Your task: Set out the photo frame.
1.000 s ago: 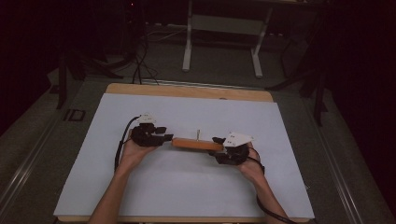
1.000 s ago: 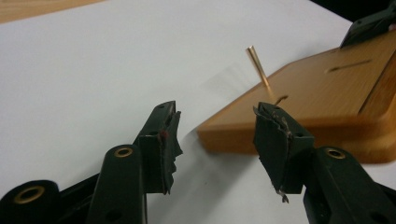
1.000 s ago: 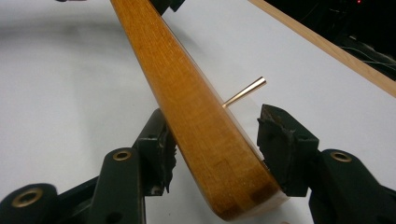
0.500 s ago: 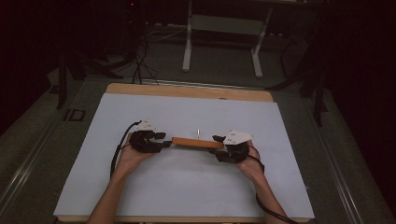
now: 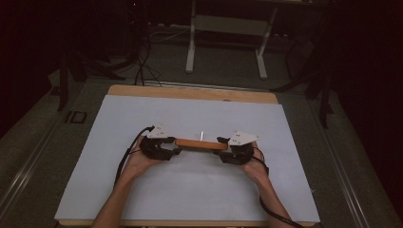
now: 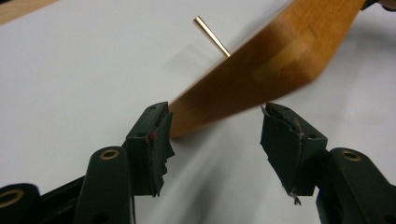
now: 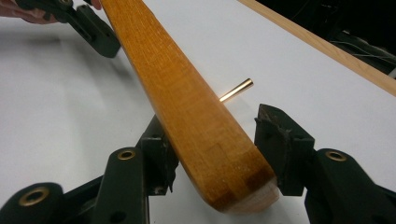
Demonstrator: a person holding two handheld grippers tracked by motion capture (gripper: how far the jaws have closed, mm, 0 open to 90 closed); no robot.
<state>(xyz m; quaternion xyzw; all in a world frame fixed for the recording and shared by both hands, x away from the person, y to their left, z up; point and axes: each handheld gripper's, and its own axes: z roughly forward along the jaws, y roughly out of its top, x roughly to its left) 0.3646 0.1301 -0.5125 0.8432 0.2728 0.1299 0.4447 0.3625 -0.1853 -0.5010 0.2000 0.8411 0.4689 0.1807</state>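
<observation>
one wooden block (image 5: 201, 143), one brass pin (image 5: 202, 136), two grippers, one white table (image 5: 190, 190)

Black claws (image 5: 177, 151), brass screws, trailing cables

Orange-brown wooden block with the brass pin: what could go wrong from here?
1. The left gripper has just been opening; its pads stand clear of the orange-brown wooden block, so that end may drop or swing.
2. The right gripper alone clamps the rounded end; the long block could lever out of the pads.
3. The thin brass pin juts sideways and could catch on the white table mat.
</observation>
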